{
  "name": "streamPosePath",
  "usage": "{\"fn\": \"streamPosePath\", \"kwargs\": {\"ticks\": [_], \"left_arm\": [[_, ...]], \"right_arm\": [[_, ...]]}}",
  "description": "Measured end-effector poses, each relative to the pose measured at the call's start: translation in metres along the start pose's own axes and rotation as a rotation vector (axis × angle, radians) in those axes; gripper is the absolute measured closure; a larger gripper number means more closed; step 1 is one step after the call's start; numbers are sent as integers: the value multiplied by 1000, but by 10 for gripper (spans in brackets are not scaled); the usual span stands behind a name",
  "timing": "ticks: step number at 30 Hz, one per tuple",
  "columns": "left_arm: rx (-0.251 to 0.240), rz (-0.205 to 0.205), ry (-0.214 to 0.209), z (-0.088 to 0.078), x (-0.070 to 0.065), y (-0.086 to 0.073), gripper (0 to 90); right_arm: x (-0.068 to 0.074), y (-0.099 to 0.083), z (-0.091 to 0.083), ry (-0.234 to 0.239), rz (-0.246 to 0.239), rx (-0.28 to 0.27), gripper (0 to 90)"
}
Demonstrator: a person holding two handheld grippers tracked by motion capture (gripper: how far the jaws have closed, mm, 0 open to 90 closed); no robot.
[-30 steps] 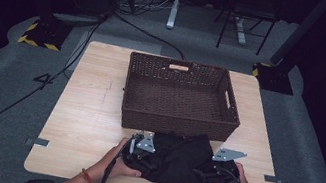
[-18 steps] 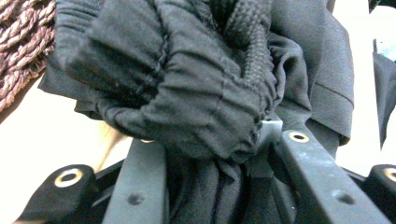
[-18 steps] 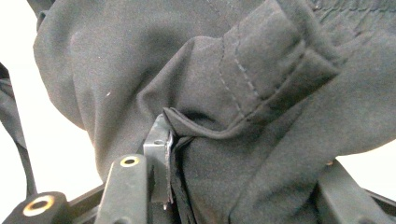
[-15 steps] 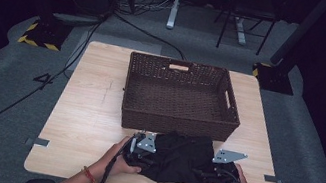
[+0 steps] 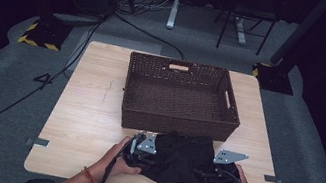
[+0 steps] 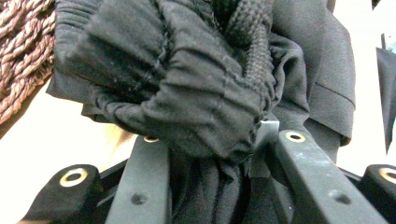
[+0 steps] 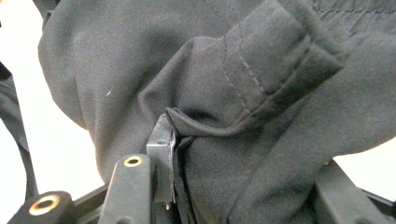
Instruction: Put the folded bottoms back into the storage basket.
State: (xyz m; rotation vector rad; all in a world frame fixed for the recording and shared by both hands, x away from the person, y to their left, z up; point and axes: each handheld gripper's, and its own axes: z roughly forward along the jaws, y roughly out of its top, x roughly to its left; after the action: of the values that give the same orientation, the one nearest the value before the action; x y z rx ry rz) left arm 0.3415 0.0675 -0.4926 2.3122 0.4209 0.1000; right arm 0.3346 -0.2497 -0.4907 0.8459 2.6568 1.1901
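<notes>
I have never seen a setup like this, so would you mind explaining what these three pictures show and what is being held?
A person sits at a wooden table, holding a hand-held two-jaw tool in each hand. The high view looks down from above: left tool, right tool, and an empty wicker basket behind them. The other two pictures come from cameras riding on each tool, looking along its jaws. Both tools are clamped on a bunched black garment, seen close up at the left and right.

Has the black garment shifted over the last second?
No. The black garment lies in the same spot just in front of the wicker basket, held between both grippers.
</notes>
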Motion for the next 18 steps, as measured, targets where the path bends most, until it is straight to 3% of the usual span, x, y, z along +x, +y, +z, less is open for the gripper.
{"fn": "streamPosePath", "kwargs": {"ticks": [8,11,18], "left_arm": [[-22,10,5,-2,-2,2,718],[-32,40,11,-6,-4,5,722],[-47,55,20,-11,-7,10,723]], "right_arm": [[1,-1,-6,-19,-12,-18,603],[2,-1,-8,-29,-20,-25,612],[4,1,-15,-41,-28,-45,620]]}}
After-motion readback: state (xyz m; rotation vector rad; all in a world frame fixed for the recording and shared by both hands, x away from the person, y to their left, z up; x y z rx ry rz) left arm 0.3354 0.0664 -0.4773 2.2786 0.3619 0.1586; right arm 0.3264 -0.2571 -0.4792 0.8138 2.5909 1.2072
